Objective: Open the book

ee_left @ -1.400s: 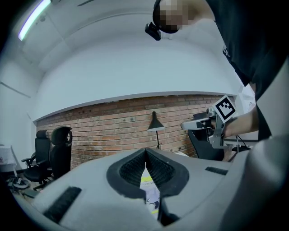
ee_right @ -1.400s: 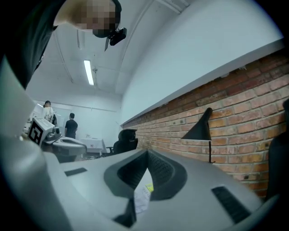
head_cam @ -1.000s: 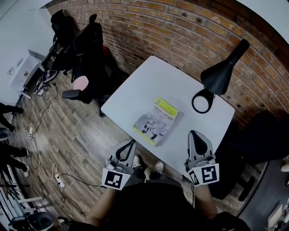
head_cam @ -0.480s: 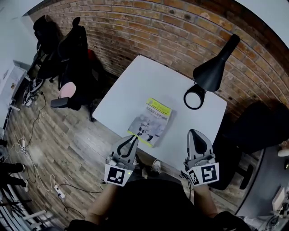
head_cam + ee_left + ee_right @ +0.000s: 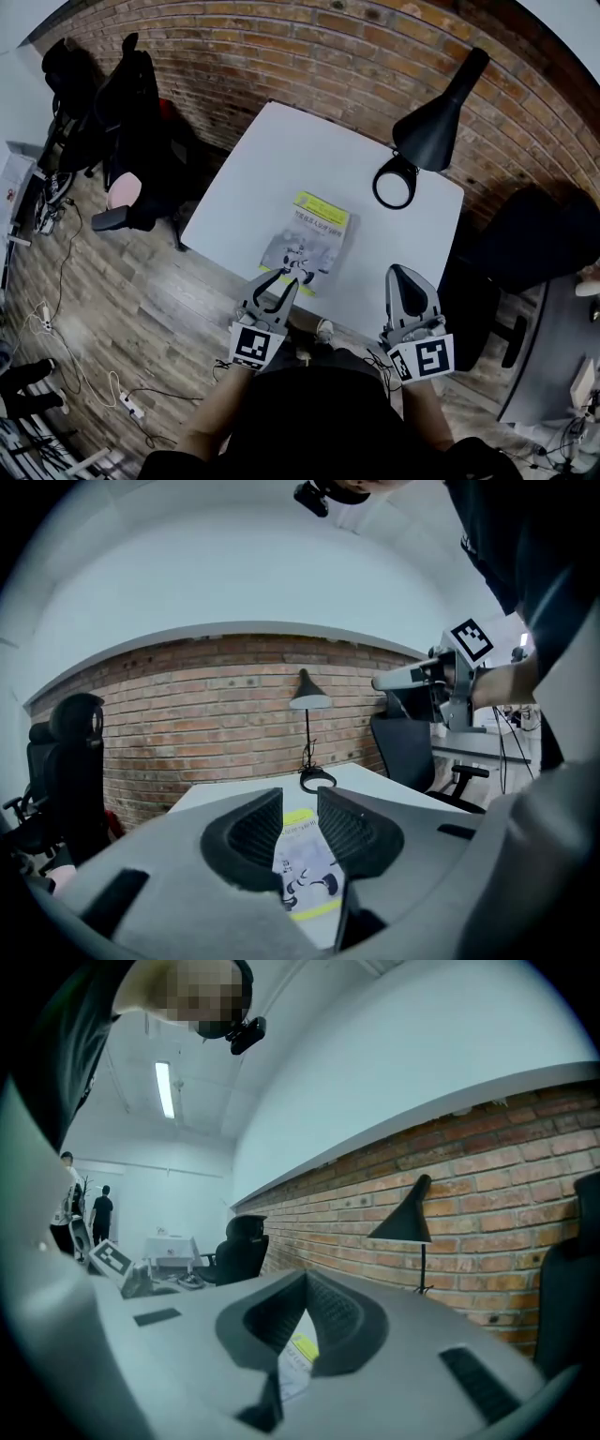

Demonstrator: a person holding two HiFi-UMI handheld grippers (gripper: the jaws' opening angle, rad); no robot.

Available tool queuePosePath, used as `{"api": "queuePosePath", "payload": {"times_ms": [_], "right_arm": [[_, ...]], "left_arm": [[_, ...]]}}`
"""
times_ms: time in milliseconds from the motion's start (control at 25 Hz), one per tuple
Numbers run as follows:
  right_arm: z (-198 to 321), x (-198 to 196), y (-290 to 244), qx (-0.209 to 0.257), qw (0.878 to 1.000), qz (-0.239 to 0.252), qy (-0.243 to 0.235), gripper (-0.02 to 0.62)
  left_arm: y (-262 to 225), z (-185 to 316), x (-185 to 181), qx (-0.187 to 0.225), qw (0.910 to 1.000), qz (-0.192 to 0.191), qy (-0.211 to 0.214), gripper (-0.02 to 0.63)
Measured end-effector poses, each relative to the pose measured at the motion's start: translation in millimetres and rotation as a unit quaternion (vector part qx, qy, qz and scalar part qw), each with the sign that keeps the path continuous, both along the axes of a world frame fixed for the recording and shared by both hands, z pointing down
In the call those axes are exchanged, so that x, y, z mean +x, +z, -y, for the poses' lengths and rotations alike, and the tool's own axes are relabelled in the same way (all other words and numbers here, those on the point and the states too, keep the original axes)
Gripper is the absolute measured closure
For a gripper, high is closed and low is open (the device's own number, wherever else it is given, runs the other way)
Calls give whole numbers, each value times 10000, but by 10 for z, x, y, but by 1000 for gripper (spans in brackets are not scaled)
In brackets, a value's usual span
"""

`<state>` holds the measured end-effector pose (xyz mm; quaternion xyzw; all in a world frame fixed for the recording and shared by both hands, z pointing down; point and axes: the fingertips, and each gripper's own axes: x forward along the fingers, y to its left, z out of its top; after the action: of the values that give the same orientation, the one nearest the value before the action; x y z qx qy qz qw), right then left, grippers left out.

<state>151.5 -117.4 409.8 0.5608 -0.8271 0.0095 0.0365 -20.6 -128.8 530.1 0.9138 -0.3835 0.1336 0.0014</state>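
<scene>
The book [image 5: 305, 239] lies shut on the white table [image 5: 272, 159], with a grey cover and a yellow band at its far end. My left gripper [image 5: 277, 277] hovers at the book's near edge; its jaws are opening and nothing is between them. In the left gripper view the book [image 5: 305, 864] shows through the gap of the left gripper [image 5: 300, 803]. My right gripper [image 5: 401, 272] hangs by the table's near right edge, shut and empty. In the right gripper view a strip of the book [image 5: 298, 1358] shows under the closed tips of the right gripper [image 5: 304, 1283].
A black desk lamp [image 5: 427, 131] stands at the table's far right on a ring base [image 5: 394, 183]. Black office chairs [image 5: 122, 103] stand left of the table, another chair [image 5: 525, 248] to the right. A brick wall [image 5: 309, 47] runs behind. Cables lie on the wooden floor [image 5: 103, 309].
My left gripper has come forward and down to the book's near edge, and its jaws have parted. The right gripper has stayed where it was.
</scene>
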Motion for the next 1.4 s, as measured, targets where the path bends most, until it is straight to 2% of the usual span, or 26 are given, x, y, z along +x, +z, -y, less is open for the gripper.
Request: {"api": "queuePosePath", "payload": {"times_ms": [160,400,720,840,1000,1240,1400], "right_arm": [[-61,89,40,-91,9998,-104,151,584],[-166,243,121,-243,9990,-170,347,584],[-275,335,204,-387,9981,-197,442,584],[-291,372,206,-394,9980,-215,446,584],[-309,442,228,-402,9978,-202,487,584],[-377,487,279,-474,9975,-200,480,584],[-381,525,303,-489,9975,-207,464,584]], "left_arm": [[373,32,186,-201,9989,259,334,482],[944,33,419,-727,9946,487,559,439],[1568,44,645,-1185,9833,1188,708,327],[1698,12,726,-1274,9786,1424,762,304],[1874,-36,785,-1420,9715,1723,792,278],[2130,-71,701,-1510,9585,2337,620,264],[2181,-70,677,-1703,9593,2199,490,264]]}}
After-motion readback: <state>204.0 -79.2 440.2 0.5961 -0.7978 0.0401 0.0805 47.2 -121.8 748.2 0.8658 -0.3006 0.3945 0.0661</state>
